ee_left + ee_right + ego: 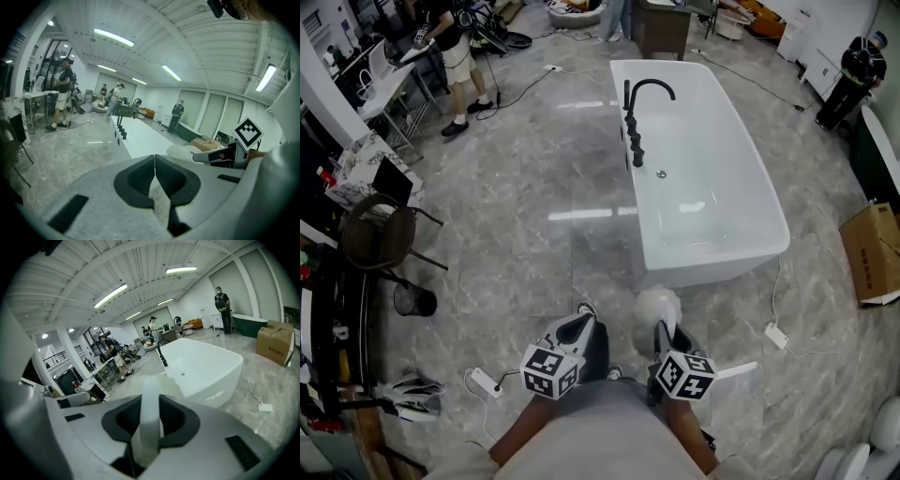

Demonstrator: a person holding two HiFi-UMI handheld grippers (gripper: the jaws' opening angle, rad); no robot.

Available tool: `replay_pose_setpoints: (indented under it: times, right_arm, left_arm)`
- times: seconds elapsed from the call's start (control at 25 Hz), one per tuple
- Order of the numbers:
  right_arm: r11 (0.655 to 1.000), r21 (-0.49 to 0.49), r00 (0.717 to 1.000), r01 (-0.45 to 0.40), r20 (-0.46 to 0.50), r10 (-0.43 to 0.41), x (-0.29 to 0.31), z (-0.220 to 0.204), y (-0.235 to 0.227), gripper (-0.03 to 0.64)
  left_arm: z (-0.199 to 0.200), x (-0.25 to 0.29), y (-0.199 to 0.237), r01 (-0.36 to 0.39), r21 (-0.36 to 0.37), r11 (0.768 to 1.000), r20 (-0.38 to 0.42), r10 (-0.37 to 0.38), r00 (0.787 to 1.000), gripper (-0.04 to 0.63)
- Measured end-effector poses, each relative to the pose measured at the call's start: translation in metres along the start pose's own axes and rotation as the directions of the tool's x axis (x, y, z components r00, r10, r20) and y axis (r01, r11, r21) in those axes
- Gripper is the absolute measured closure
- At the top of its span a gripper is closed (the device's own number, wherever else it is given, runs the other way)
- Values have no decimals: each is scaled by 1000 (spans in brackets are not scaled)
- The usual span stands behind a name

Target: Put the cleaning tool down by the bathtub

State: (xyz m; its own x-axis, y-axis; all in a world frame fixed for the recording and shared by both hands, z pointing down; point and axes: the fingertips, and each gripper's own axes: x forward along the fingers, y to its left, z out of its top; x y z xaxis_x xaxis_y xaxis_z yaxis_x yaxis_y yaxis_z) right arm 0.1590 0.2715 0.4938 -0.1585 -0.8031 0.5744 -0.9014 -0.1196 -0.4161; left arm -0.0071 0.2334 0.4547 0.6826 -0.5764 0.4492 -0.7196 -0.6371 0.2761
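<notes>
Right gripper [151,404] clenched on the cleaning tool [149,427], its fluffy head toward the bathtub [703,270] at 12 o'clock. Left gripper [154,161] pinched together, empty. Risk: the slim handle pivots in my pads, or a high release bounces it onto the cable [776,335] at 3 o'clock.

Bright, even light falls from ceiling tubes [114,37], which show as white, slightly blown-out bars in both gripper views. In the head view they reflect as pale streaks on the glossy floor [516,244] and as a sheen inside the bathtub [712,265]. Shadows are faint and soft, and the left edge is dimmer. Both gripper views bend strongly at the rims and fade to black corners. Close to the lens, the tool [149,423] looks soft and unsharp.
</notes>
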Motion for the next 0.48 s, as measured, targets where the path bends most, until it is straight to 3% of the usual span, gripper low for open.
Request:
replay_pose_setpoints:
  times: [0.2,0.48]
  right_arm:
    - [998,-61,1000,1,-4,-1,46,38,18,534]
    - [997,-76,1000,4,-3,-4,110,93,45,534]
  left_arm:
    - [36,29,27,46,18,999,-1,-46,999,587]
    - [97,69,90,73,27,997,41,-74,996,588]
